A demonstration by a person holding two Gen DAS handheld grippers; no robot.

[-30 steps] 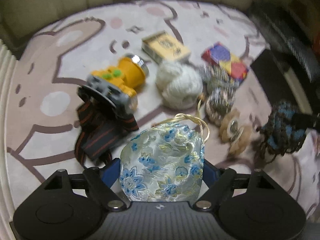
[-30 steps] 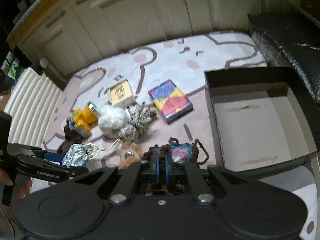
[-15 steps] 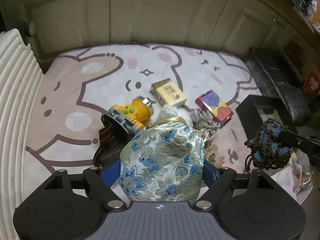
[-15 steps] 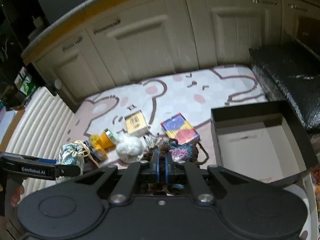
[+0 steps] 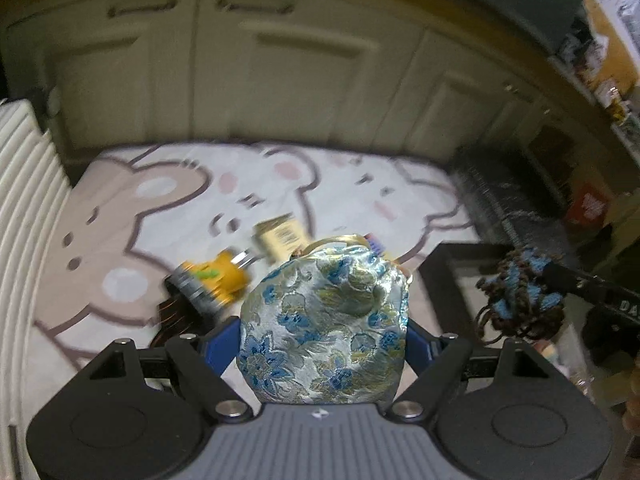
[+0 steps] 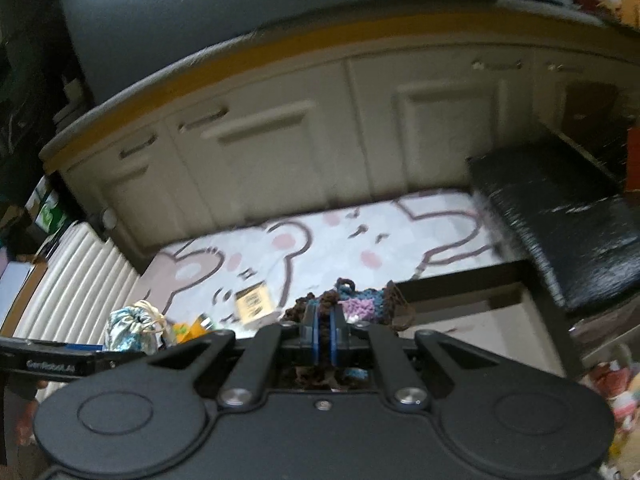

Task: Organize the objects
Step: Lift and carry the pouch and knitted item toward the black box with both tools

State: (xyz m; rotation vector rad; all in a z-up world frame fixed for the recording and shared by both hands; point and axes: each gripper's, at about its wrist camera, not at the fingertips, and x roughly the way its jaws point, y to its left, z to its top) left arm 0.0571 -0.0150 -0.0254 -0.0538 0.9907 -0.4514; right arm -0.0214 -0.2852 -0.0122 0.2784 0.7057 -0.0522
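Observation:
My left gripper [image 5: 324, 332] is shut on a silver-blue floral drawstring pouch [image 5: 324, 320] and holds it high above the bear-print mat [image 5: 160, 208]. The pouch also shows in the right wrist view [image 6: 130, 330]. My right gripper [image 6: 324, 320] is shut on a brown, blue and purple crocheted pouch [image 6: 360, 304], also held up; it hangs at the right of the left wrist view [image 5: 524, 296]. A black open box [image 5: 444, 280] lies on the mat's right side. A yellow headlamp [image 5: 212, 280] and a yellow card box [image 5: 278, 236] lie on the mat.
Cream cabinets [image 5: 240, 72] stand behind the mat. A white ribbed cushion [image 5: 24, 208] borders the left. A black bench [image 6: 560, 216] runs along the right, behind the box.
Both grippers have risen well above the mat with their pouches, and both views have tilted up toward the cabinets. The objects on the mat look smaller and farther.

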